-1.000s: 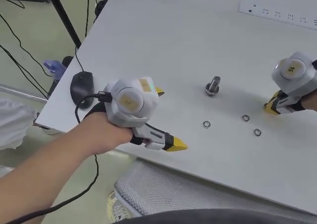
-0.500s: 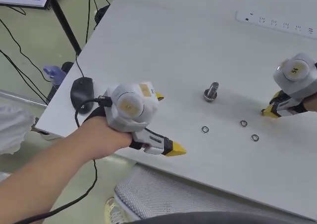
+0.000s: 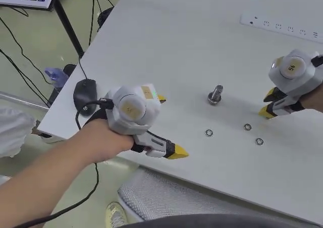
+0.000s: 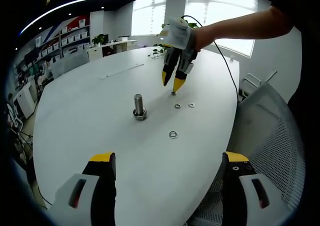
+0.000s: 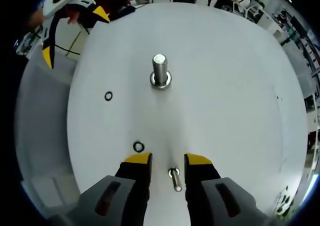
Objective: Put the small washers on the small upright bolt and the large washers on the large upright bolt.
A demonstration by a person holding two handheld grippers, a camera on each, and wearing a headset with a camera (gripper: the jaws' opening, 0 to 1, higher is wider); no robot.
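White round table (image 3: 166,46), office behind, left gripper (image 4: 169,159) spread wide, right gripper (image 5: 168,160) parted around small bolt (image 5: 174,179)

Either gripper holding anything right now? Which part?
Nothing is held. The left gripper is open and empty. The right gripper is open astride the small bolt, with a gap visible on each side.
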